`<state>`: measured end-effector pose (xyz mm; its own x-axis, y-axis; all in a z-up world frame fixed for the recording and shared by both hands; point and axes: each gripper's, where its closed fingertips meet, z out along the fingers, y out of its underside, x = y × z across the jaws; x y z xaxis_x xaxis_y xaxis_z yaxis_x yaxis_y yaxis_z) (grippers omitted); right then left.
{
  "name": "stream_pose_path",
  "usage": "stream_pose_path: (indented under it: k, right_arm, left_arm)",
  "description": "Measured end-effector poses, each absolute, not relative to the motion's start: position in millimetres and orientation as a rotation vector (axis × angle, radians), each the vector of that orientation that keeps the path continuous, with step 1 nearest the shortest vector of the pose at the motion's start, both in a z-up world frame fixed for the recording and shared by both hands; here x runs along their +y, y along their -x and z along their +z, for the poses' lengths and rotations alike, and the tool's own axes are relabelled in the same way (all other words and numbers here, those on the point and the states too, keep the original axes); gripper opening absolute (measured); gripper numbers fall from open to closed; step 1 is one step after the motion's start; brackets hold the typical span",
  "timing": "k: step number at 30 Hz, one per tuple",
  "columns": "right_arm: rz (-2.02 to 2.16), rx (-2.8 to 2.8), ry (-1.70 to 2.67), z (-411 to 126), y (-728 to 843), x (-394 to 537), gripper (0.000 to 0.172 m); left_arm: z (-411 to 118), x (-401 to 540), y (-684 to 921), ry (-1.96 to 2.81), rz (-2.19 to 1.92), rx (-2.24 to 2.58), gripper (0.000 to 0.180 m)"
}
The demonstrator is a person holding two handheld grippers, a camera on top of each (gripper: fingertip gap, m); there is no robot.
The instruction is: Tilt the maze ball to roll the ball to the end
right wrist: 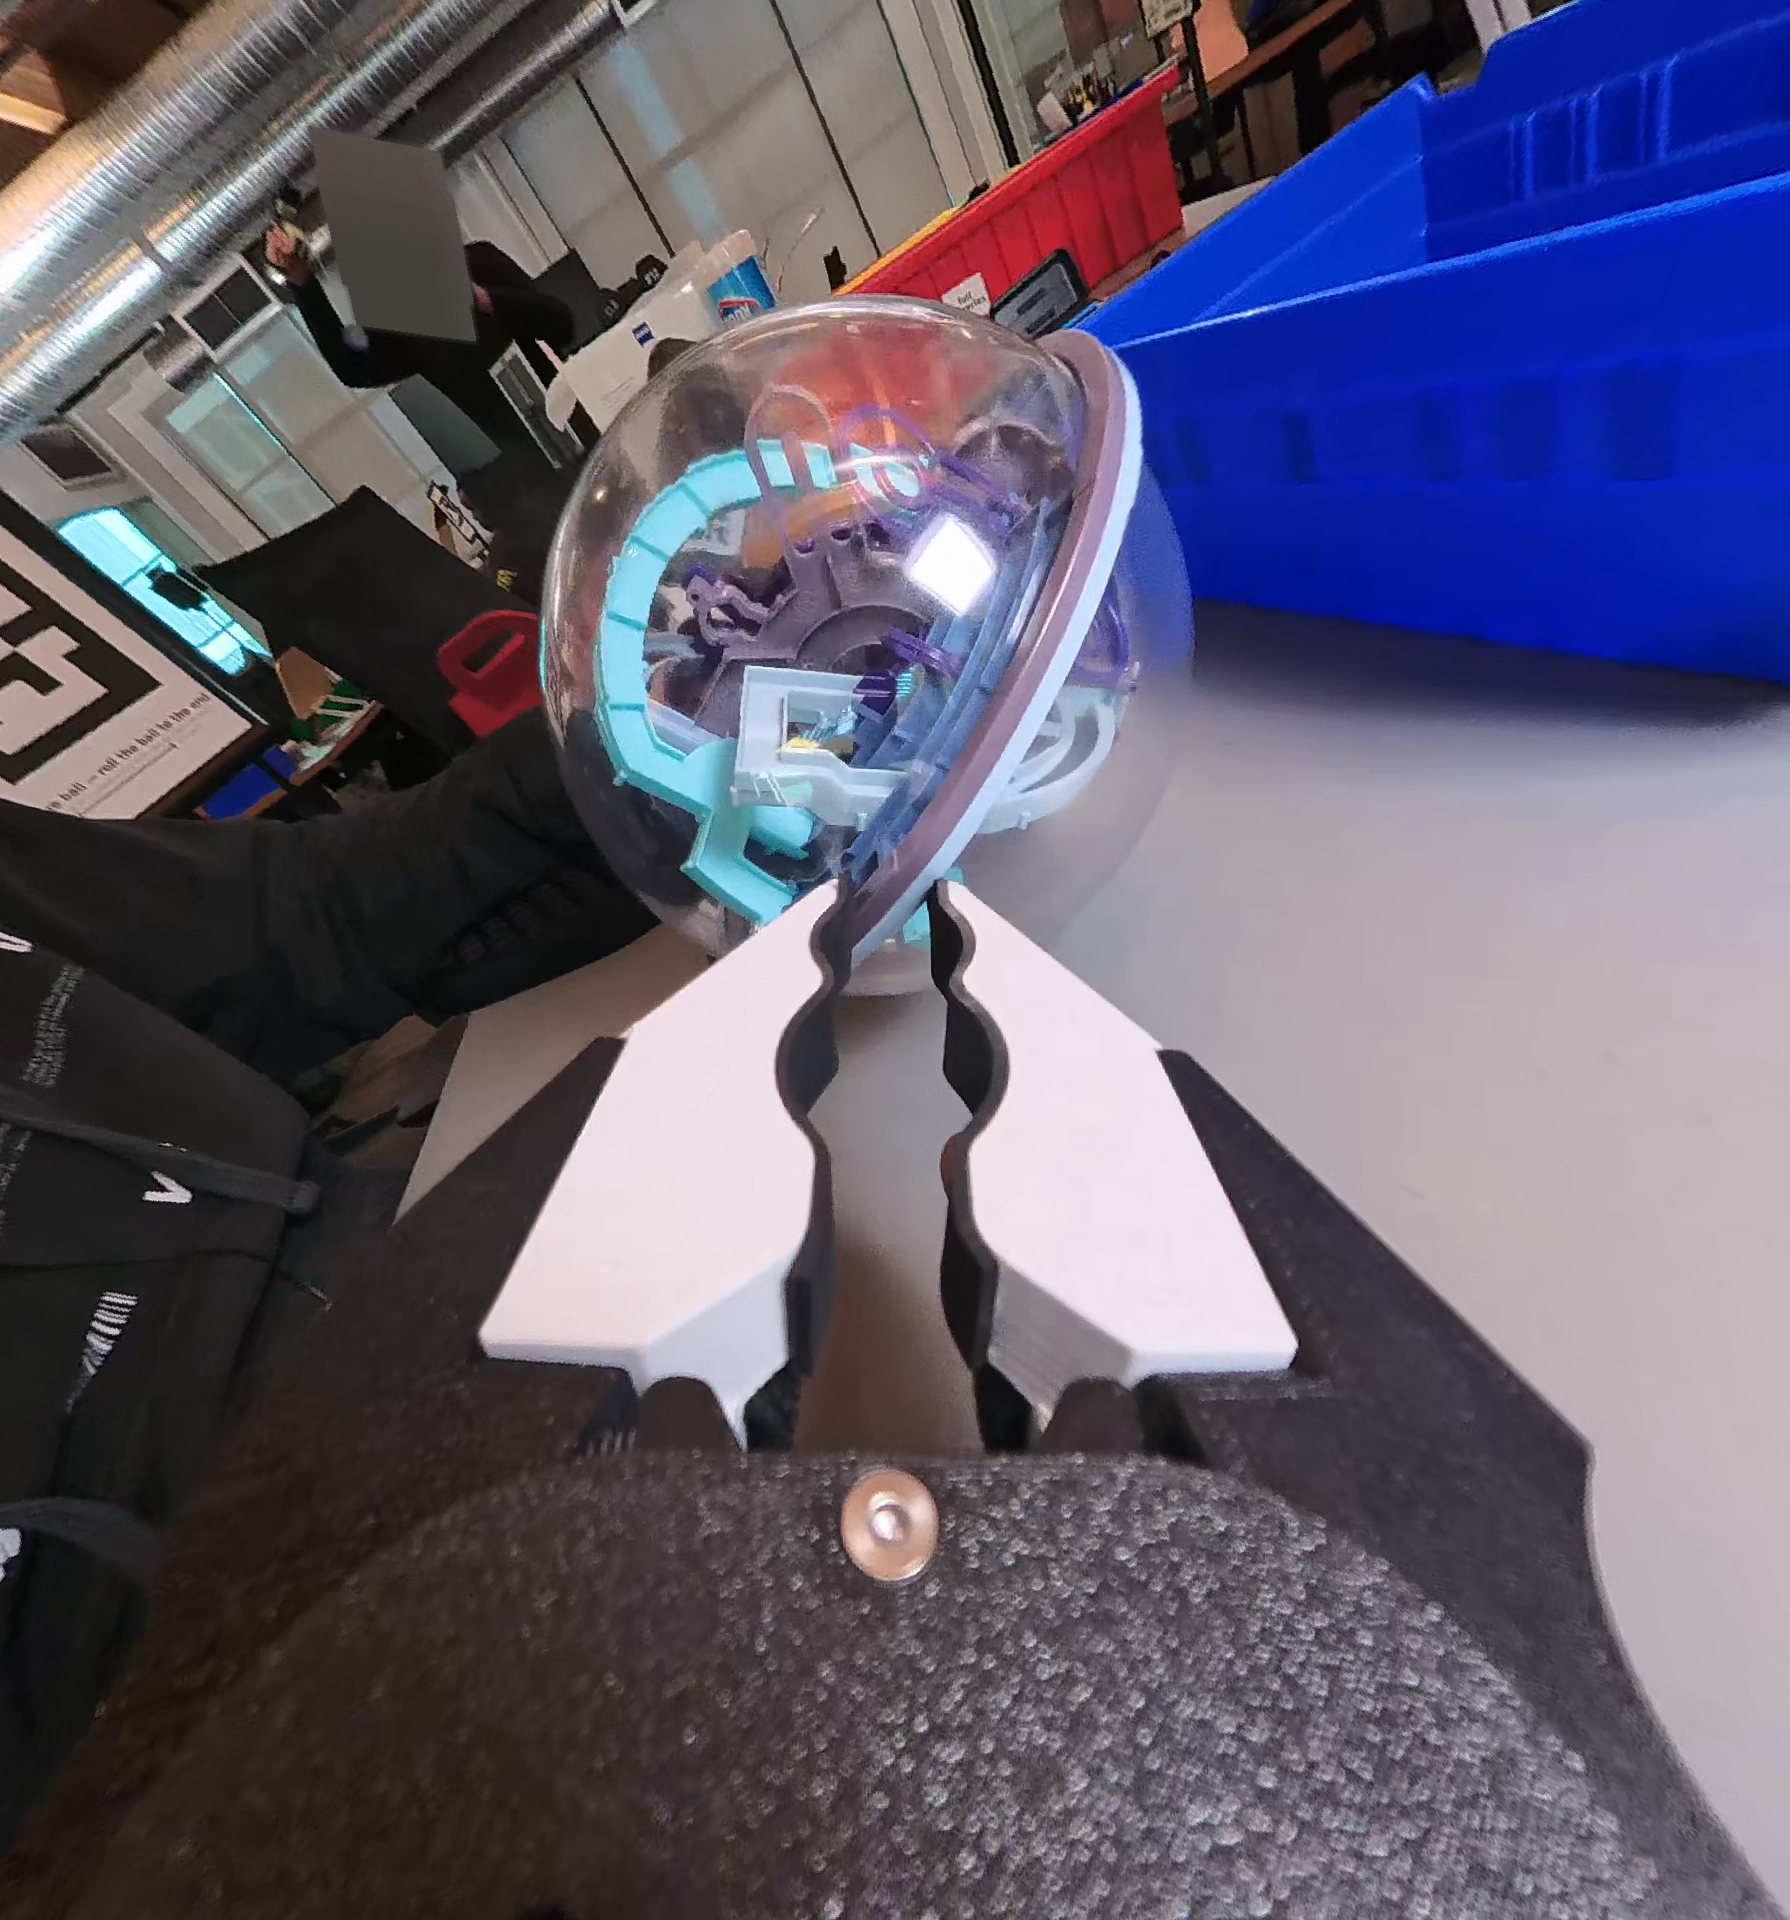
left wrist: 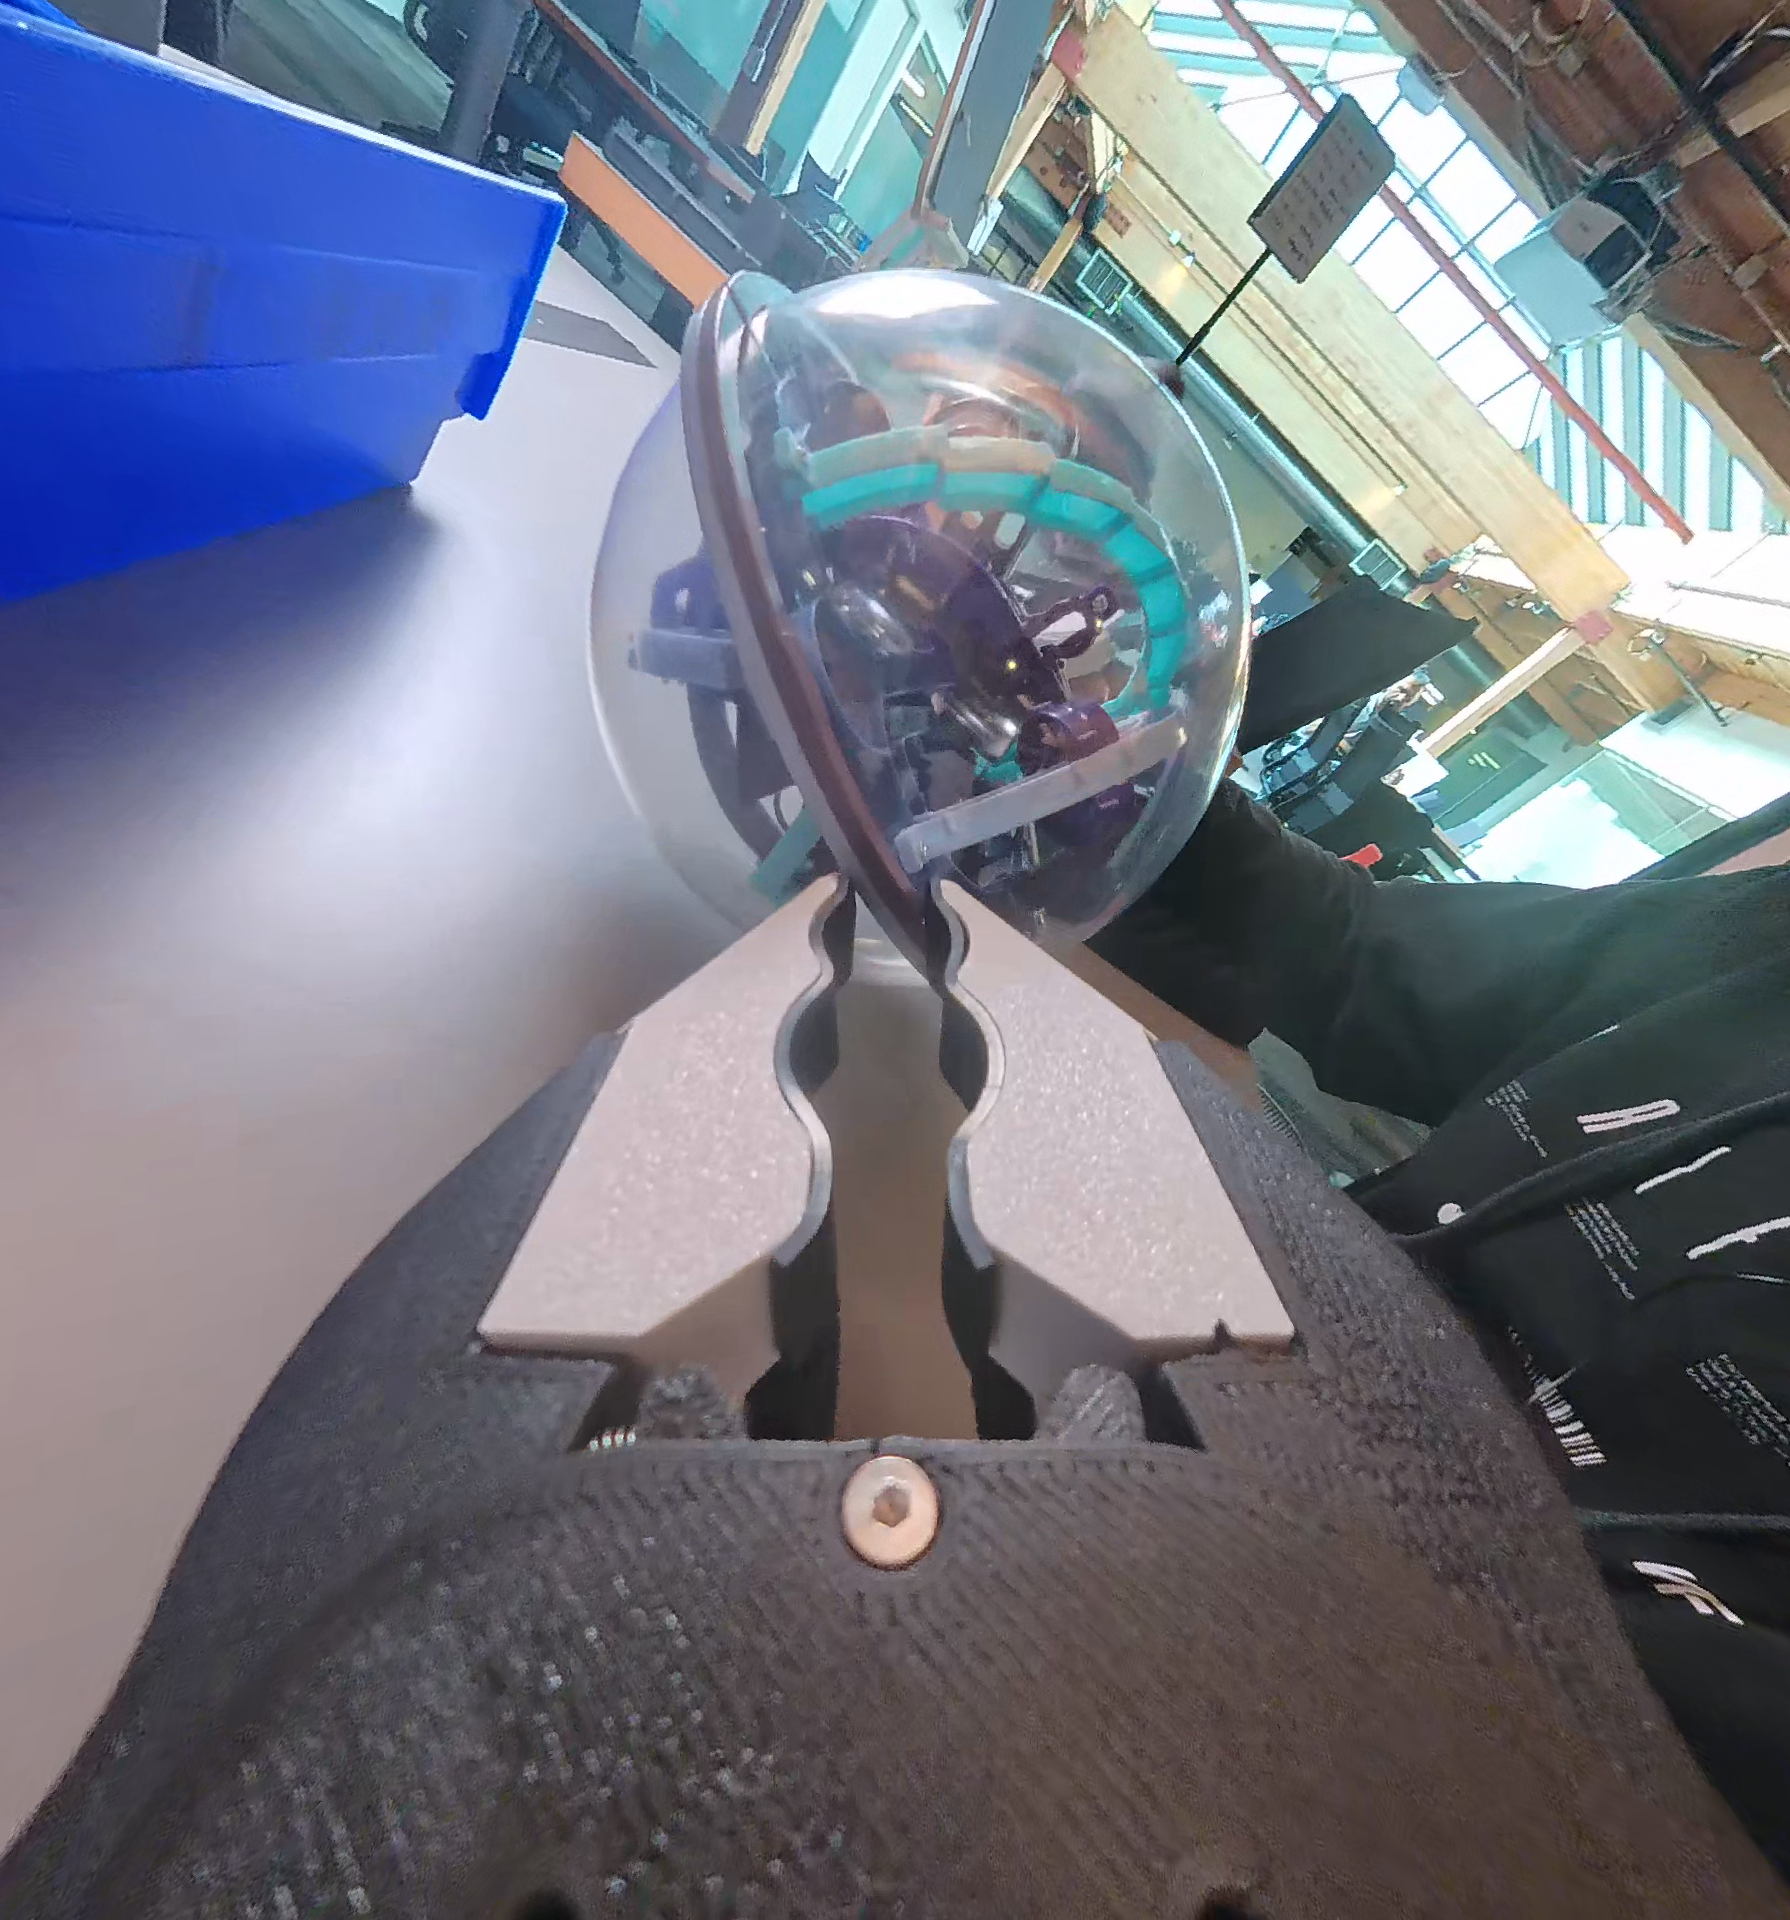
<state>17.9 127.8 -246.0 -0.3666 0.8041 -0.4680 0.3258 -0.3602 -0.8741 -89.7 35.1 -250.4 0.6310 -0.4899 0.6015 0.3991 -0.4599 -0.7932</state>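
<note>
**Both my grippers pinch the maze ball's rim**

The maze ball (left wrist: 917, 603) is a clear sphere, up off the grey table (left wrist: 247, 935), straight ahead of both my grippers. A dark band (left wrist: 756, 623) runs around its middle where the 2 clear halves join, tilted in both views. Inside I see teal track (left wrist: 1078, 499), purple pieces and pale grey ramps. I cannot pick out the small rolling ball with any certainty.

My left gripper (left wrist: 891, 914) has its 2 fingertips nearly together, closed on the band at the sphere's near lower edge; the band passes slantwise between the wavy pads. My right gripper (right wrist: 886, 914) stands the same way, its narrow gap taken up by the band (right wrist: 1036, 665) at its own side of the sphere.

A black sleeve (left wrist: 1390, 987) reaches in behind the sphere in each view.

Farther out, a blue bin (left wrist: 195, 312) sits on the table, beyond the sphere. The right wrist view shows a red bin (right wrist: 1067, 197) past the blue one.
</note>
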Motion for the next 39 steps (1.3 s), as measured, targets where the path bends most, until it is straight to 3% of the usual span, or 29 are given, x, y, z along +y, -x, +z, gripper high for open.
stream_pose_path:
  k: [15, 39]
  right_arm:
    - [1.033, -1.718, 1.221, -270.3, -8.2, 123.9, 0.011]
    - [1.035, -1.661, 1.165, -253.0, -10.4, 123.4, 0.011]
  left_arm:
    - [-264.0, 39.5, 110.4, 1.864, -0.756, 0.085, 0.006]
    - [-242.8, 40.5, 109.9, 1.764, -0.679, 0.118, 0.005]
